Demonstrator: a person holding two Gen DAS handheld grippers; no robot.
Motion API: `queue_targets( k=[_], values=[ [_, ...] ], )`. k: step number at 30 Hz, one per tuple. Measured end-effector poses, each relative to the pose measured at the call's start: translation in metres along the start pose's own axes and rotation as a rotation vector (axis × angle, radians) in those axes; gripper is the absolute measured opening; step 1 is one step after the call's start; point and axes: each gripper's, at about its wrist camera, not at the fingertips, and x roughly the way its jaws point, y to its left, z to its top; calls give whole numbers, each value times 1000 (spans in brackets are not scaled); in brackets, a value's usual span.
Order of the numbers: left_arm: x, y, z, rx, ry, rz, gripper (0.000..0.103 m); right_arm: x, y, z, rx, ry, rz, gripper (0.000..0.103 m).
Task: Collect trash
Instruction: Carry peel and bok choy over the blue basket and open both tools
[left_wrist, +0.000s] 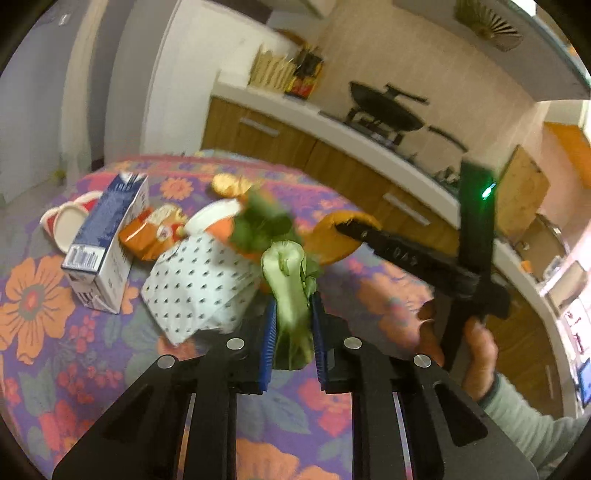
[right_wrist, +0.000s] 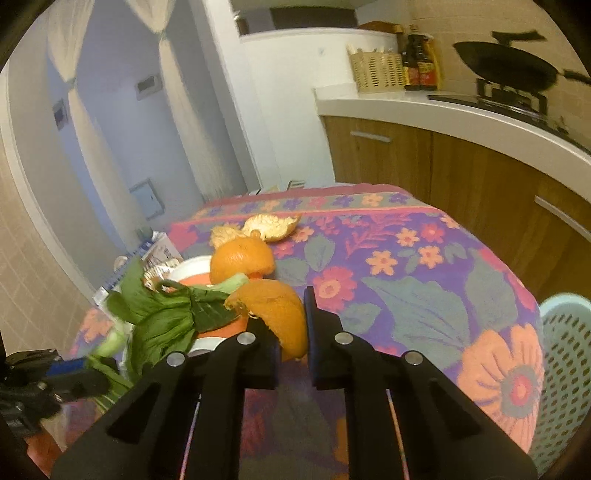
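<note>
In the left wrist view, going from 9 o'clock across: a red-and-white cup (left_wrist: 66, 221) lies on its side on the flowered cloth (left_wrist: 44, 325), then a blue carton (left_wrist: 107, 240), an orange wrapper (left_wrist: 155, 232) and a dotted paper (left_wrist: 195, 284) lie heaped together. At centre the left gripper (left_wrist: 293, 328) is clamped on a bok choy (left_wrist: 290, 280): its blue pads press the pale stalk from both sides, the stalk's long axis runs along the fingers, and its leaves point to 12 o'clock. At 2 o'clock the right gripper (left_wrist: 338, 227) reaches in, borne by a hand (left_wrist: 476, 354), its tip against orange peel.

In the right wrist view the greens sit at 9 o'clock, with more peel (right_wrist: 273, 225) left on the cloth at 12. At centre the right gripper (right_wrist: 306, 325) has its fingers pinched on a peel (right_wrist: 277, 314), which curls up and to 11 o'clock from the pads. A pale blue basket (right_wrist: 565, 369) stands at 4 o'clock, off the table's edge.

The coming move, I judge, turns on that basket: it lies on the right gripper's outer side, so the right hand is nearer and the left must carry its stalk across the table.
</note>
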Motion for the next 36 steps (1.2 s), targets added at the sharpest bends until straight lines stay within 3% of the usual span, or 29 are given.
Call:
queue_targets(
  k=[8, 15, 21, 28, 36],
  values=[
    [-31, -48, 16, 59, -94, -116, 16, -58, -45, 1, 116, -58, 14, 6],
    [-20, -92, 30, 139, -92, -174, 16, -107, -78, 3, 146, -131, -40, 6],
    [27, -139, 48, 215, -26, -219, 16, -150, -129, -8, 207, -186, -183, 6],
    [105, -204, 51, 307, 96, -240, 16, -161, -206, -40, 354, -107, -321, 6],
    [178, -255, 40, 367, 197, -239, 16, -144, -257, -66, 451, 18, -374, 7]
  ],
)
